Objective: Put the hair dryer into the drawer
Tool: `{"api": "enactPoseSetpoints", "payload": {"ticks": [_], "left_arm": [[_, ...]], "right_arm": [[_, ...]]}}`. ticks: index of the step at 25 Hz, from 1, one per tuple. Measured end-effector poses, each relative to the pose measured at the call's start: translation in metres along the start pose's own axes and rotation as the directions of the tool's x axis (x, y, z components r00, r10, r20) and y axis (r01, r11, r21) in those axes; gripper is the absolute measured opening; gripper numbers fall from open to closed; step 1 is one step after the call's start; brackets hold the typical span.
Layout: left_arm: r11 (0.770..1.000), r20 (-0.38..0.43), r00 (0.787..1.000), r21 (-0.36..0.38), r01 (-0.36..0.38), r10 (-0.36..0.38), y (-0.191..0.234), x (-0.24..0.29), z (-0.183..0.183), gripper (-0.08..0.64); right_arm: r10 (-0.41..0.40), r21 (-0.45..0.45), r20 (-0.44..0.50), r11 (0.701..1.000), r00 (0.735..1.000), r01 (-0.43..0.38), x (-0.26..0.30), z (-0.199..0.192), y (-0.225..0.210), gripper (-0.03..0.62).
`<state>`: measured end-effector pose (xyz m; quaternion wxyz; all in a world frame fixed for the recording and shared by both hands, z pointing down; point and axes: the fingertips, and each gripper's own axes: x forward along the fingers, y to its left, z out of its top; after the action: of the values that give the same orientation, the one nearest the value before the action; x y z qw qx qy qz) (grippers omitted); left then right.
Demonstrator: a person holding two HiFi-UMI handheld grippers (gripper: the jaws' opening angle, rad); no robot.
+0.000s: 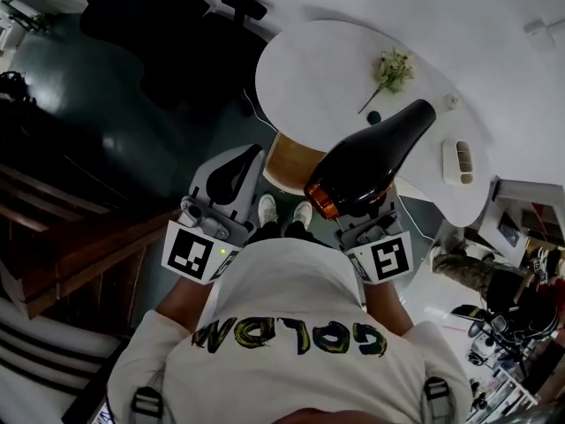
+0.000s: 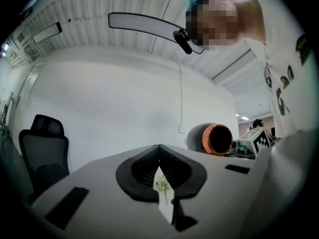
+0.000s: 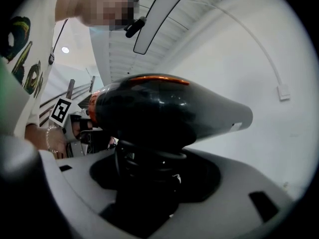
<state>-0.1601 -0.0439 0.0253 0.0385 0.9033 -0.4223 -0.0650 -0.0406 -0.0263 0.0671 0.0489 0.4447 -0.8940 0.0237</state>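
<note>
Head view, stock at hand. Hair dryer (image 1: 371, 162), one: black, copper-ringed, held in the air over the near edge of the desk (image 1: 309, 69), its handle clamped in my right hand-held gripper (image 3: 149, 185). Left hand-held gripper (image 2: 160, 156), one: jaws drawn together, nothing between them. Desk, one: white, round, with one flower sprig (image 1: 391, 69) on it. Office chair (image 1: 243, 7), one, beyond the desk's far edge. Drawer: none in any view. Step, as I judge it: transport. Next move likely needs the drawer found, opened with my free left, and the dryer lowered in.
</note>
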Motion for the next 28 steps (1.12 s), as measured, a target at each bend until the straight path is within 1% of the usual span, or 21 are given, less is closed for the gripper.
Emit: {"api": "enactPoseSetpoints", "payload": {"ticks": [3,6,9,12,18,21,24,28], "left_arm": [[1.0,-0.014,1.0,-0.009,0.004,-0.004,0.001,0.004,-0.015,0.011],[1.0,-0.04,0.999,-0.018,0.011,-0.012,0.002,0.009,-0.033,0.011],[1.0,-0.079,0.997,-0.024,0.01,-0.012,0.003,0.014,-0.056,0.011],[0.999,-0.109,0.994,-0.042,0.011,-0.016,0.006,0.018,-0.08,0.011],[0.997,-0.179,0.984,-0.083,0.009,-0.024,0.009,0.019,-0.133,0.011],[0.995,-0.209,0.978,-0.098,0.004,-0.024,0.01,0.017,-0.157,0.011],[0.994,-0.238,0.971,-0.112,0.005,-0.031,0.012,0.015,-0.181,0.011],[0.992,-0.288,0.957,-0.123,0.006,-0.042,0.014,0.01,-0.215,0.011]], "right_arm": [[0.025,-0.015,-0.018,1.0,1.0,-0.025,0.001,-0.014,-0.005,0.278],[0.073,-0.011,-0.057,0.997,0.996,-0.074,0.003,-0.032,-0.008,0.278],[0.122,0.015,-0.107,0.992,0.987,-0.121,0.004,-0.057,-0.008,0.278],[0.176,0.042,-0.161,0.984,0.971,-0.172,0.006,-0.085,-0.006,0.278],[0.285,0.119,-0.243,0.957,0.927,-0.263,0.002,-0.142,0.005,0.278],[0.332,0.147,-0.282,0.942,0.9,-0.301,-0.001,-0.171,0.011,0.278],[0.388,0.192,-0.312,0.92,0.867,-0.343,-0.004,-0.196,0.02,0.278],[0.475,0.259,-0.343,0.877,0.81,-0.404,-0.006,-0.226,0.033,0.278]]}}
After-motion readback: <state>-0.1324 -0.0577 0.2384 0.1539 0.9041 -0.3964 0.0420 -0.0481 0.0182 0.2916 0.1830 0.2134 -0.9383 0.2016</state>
